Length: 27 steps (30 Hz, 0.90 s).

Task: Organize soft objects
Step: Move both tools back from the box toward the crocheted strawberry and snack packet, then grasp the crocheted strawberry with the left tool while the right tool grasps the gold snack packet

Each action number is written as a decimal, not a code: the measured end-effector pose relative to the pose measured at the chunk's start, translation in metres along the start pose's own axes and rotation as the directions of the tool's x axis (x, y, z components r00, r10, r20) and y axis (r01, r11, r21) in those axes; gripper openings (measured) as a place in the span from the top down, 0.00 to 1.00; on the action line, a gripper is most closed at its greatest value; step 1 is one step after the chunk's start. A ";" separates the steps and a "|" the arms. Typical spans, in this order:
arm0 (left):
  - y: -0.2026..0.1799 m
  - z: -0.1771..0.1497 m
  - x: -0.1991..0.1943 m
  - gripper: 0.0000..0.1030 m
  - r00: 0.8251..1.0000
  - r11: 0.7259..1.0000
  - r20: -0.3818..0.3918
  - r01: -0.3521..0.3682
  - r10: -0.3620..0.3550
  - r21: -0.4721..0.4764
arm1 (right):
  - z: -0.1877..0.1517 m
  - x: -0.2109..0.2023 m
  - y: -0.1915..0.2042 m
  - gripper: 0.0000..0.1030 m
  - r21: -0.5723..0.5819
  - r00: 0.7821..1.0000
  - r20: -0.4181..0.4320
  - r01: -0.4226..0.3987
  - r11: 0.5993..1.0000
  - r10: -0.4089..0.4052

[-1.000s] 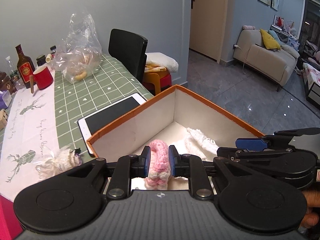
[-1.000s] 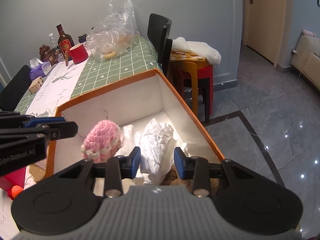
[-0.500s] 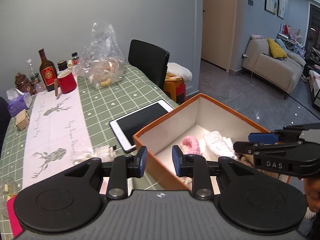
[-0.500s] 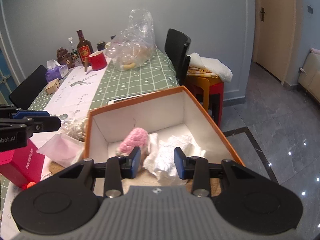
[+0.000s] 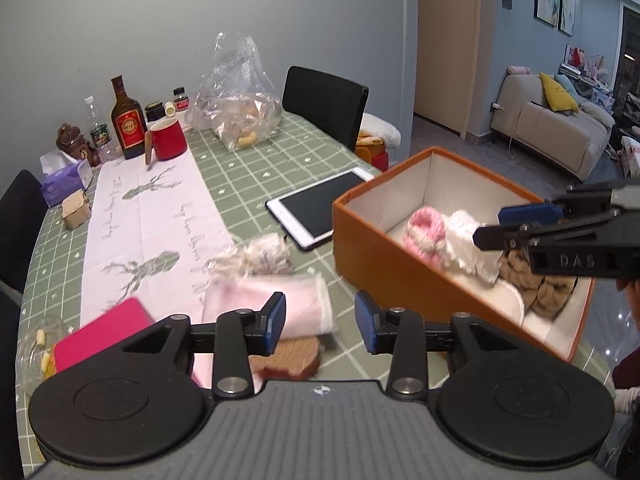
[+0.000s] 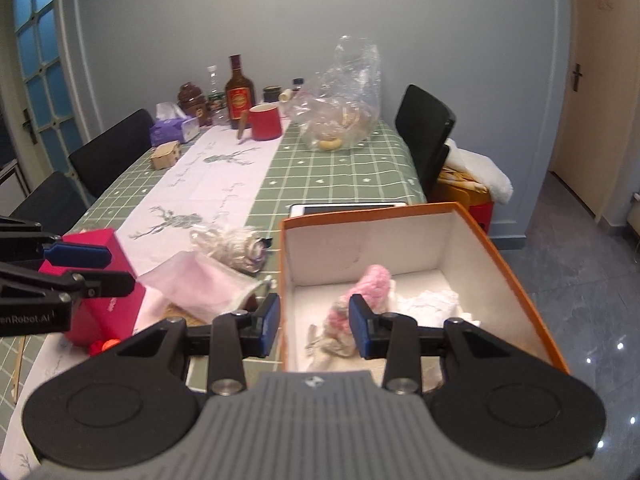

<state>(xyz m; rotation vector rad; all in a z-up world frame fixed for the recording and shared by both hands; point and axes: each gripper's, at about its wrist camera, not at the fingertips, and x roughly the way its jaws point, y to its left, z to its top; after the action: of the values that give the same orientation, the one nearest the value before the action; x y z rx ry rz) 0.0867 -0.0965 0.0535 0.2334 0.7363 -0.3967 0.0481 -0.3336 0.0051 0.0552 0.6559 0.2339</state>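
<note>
Both tongs, left and right, gaped empty; pink knit lay boxed, pink pouch at nine o'clock awaited.

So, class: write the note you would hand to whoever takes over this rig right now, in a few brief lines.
Left gripper: open, holding nothing, over the table in front of the pale pink cloth.
Right gripper: open, holding nothing, over the near left wall of the orange box.
Done: the pink knitted piece, a white soft item and a brown fuzzy one lie inside the box.
Left: the pale pink cloth and the crinkly wrapped bundle are on the table beside the box, not yet packed. The cloth lies nearest the left gripper, so it is probably next.
</note>
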 end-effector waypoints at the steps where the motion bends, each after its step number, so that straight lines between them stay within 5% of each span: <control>1: 0.003 -0.008 0.000 0.54 1.000 1.000 -0.012 -0.002 0.002 0.006 | -0.001 0.001 0.006 0.63 -0.011 1.000 -0.005 -0.011 1.000 0.011; 6: 0.026 -0.042 0.000 0.53 0.998 1.000 -0.056 -0.022 0.022 -0.001 | -0.013 0.011 0.039 0.62 -0.086 0.996 -0.040 -0.088 0.992 0.085; 11: 0.049 -0.071 0.008 0.29 0.998 0.998 -0.047 -0.046 0.044 -0.040 | -0.035 0.023 0.070 0.59 -0.179 0.986 -0.105 -0.145 0.973 0.128; 20: 0.057 -0.117 0.032 0.29 0.994 0.993 -0.049 -0.099 0.095 -0.072 | -0.064 0.046 0.102 0.55 -0.287 0.967 -0.211 -0.203 0.936 0.145; 27: 0.067 -0.130 0.039 0.29 0.994 0.989 -0.091 -0.080 0.068 -0.127 | -0.074 0.058 0.112 0.51 -0.310 0.953 -0.253 -0.245 0.918 0.169</control>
<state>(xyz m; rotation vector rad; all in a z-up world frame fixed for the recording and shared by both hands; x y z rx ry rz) 0.0638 -0.0020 -0.0625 0.1545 0.8328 -0.2677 0.0248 -0.2130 -0.0742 -0.2374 0.8250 0.5637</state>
